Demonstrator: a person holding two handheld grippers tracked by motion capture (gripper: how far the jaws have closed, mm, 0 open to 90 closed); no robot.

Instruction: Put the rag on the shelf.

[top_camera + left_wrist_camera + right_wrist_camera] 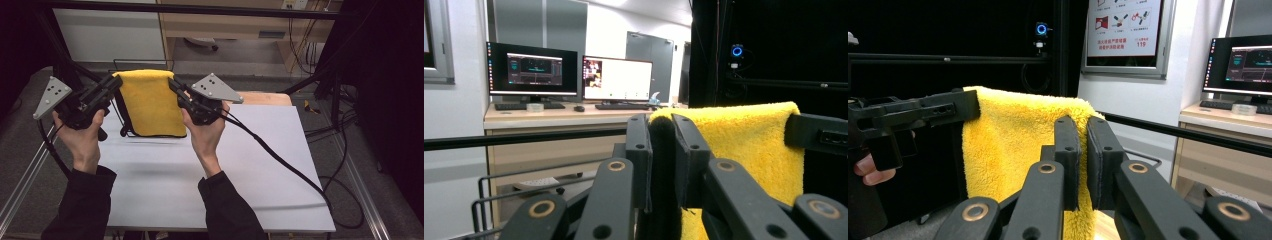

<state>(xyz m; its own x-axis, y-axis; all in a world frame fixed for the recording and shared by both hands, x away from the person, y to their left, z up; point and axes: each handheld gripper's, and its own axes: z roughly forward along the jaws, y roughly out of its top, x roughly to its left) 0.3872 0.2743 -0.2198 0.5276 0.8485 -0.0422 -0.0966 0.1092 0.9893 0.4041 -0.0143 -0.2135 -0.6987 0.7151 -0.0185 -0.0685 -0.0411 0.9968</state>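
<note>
Sleeved forearms enter from the near edge of the white surface [260,165]. Left tongs [116,81] and right tongs [172,84] each grasp an upper corner of the yellow towel [150,102], clenched on its top hem. Towel hangs raised above the far left part, its top edge stretched level between the tongs, beside a black wire rack [122,122]. Both hands equally near.

A white table [250,165] stood on grey floor [360,165]. Two lit monitors [531,68] were placed on a wooden desk [549,112] against a pale wall [454,110]; a framed poster [1125,30] was hung nearby.
</note>
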